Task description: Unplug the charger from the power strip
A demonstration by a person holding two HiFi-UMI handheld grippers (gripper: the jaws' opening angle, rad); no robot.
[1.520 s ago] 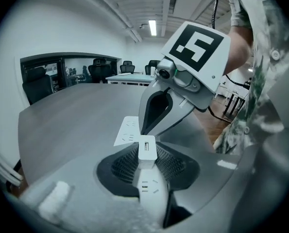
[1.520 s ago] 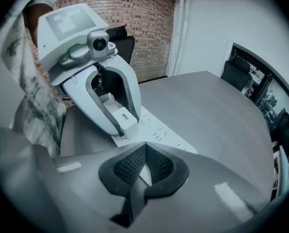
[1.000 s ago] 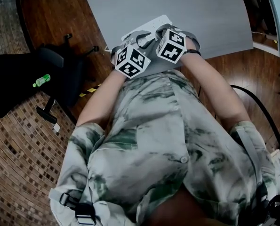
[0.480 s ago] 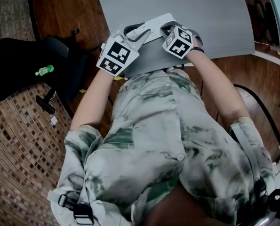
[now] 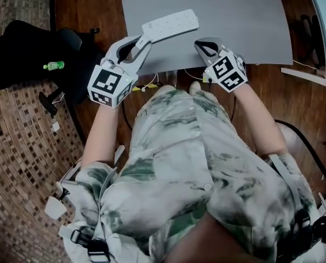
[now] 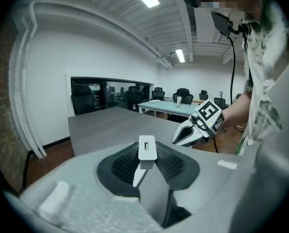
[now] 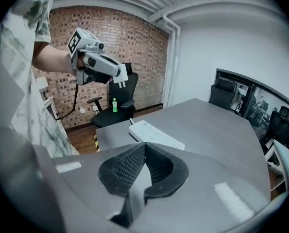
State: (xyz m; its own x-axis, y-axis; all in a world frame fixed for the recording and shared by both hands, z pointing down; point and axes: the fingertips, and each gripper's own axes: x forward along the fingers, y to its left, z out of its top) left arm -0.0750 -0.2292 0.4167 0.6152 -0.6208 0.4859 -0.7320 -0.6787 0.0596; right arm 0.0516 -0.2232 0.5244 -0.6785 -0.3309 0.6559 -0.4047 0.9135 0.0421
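The white power strip [image 5: 171, 25] lies on the grey table [image 5: 234, 21], with no plug in the sockets I can see. My left gripper [image 5: 142, 39] is raised off the strip's near end, shut on a small white charger [image 6: 147, 147] that stands upright between its pads. The right gripper view also catches that left gripper [image 7: 116, 72] in the air above the strip [image 7: 156, 134]. Near the table's front edge my right gripper [image 5: 202, 44] hangs with its pads together and nothing between them.
A black office chair [image 5: 36, 53] with a green bottle [image 5: 53, 66] on it stands left of the table. Thin cables [image 5: 149, 84] hang at the table's front edge. A second table [image 6: 171, 107] and more chairs stand at the far end of the room.
Both grippers have lifted away from the power strip and spread apart. The left one has swung out to the left with the charger in it. The strip now lies uncovered.
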